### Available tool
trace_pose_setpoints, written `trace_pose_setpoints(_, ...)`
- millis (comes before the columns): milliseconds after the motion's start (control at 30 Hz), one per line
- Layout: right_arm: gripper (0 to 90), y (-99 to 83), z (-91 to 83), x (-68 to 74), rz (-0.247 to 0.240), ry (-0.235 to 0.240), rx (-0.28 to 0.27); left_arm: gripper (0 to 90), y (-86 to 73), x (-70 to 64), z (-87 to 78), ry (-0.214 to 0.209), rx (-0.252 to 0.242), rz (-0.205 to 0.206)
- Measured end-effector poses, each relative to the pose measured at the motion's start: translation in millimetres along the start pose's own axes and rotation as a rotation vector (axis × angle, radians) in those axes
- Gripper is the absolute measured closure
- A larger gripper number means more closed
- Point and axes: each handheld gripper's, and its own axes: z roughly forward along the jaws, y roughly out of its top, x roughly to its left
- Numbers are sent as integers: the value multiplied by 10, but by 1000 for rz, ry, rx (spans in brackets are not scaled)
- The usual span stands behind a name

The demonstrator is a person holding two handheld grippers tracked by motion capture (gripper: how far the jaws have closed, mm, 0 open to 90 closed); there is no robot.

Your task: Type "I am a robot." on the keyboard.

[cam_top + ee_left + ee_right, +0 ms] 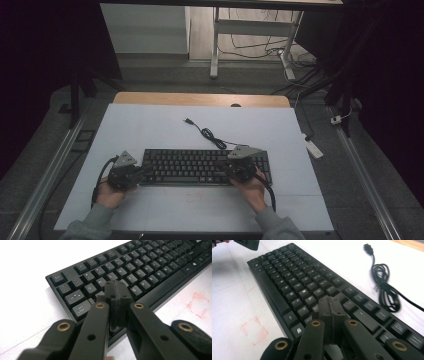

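While both tools rest at the ends of a black keyboard [205, 167], the white bench [150, 130] around it lies mostly bare.

Lying across the near middle of the bench, the keyboard has its cable [210, 134] coiled loosely behind it, the plug end [368, 248] free on the white top. The left tool [117, 291], jaws pressed together with nothing between them, hangs over the keys near the Caps Lock corner; the right tool [331, 305], jaws likewise pressed together on nothing, sits over the keys at the other end. Faint red marks [254, 330] show on the bench in front of the keyboard. A strip of bare wood [200, 99] edges the far side, and beyond it stands a grey floor with a white frame leg [215, 47] and loose wires. Wide free surface remains behind and in front of the keyboard.
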Motion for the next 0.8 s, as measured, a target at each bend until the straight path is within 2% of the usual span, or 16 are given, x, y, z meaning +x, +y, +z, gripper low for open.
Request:
trace_pose_setpoints(367,894,179,332,97,-23,29,38,891,-11,21,76,13,45,9)
trace_pose_setpoints(800,893,276,596,128,-16,45,64,891,-49,38,128,30,84,20)
